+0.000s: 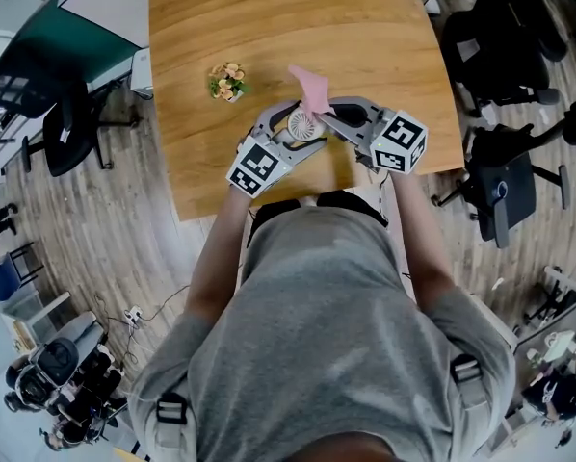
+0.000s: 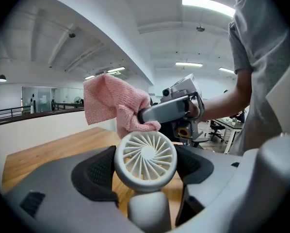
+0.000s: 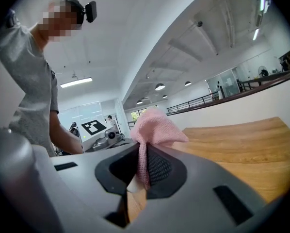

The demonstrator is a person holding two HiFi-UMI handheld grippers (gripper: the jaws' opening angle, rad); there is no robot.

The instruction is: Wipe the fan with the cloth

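Note:
A small white fan [image 2: 146, 160] with a round slatted grille sits gripped between the dark pads of my left gripper [image 2: 146, 169]; in the head view the fan [image 1: 304, 125] is held above the near part of the wooden table [image 1: 269, 27]. My right gripper [image 3: 141, 171] is shut on a pink knitted cloth [image 3: 153, 130], which sticks up from its jaws. In the left gripper view the cloth [image 2: 113, 108] rests against the top rim of the fan, with the right gripper [image 2: 157, 114] just behind it. From the head view the cloth [image 1: 311, 89] points away from me.
A little pot of flowers [image 1: 227, 82] stands on the table to the left of the grippers. Black office chairs [image 1: 505, 186] stand to the right of the table and another [image 1: 62, 128] to the left. The wooden floor around holds boxes and gear.

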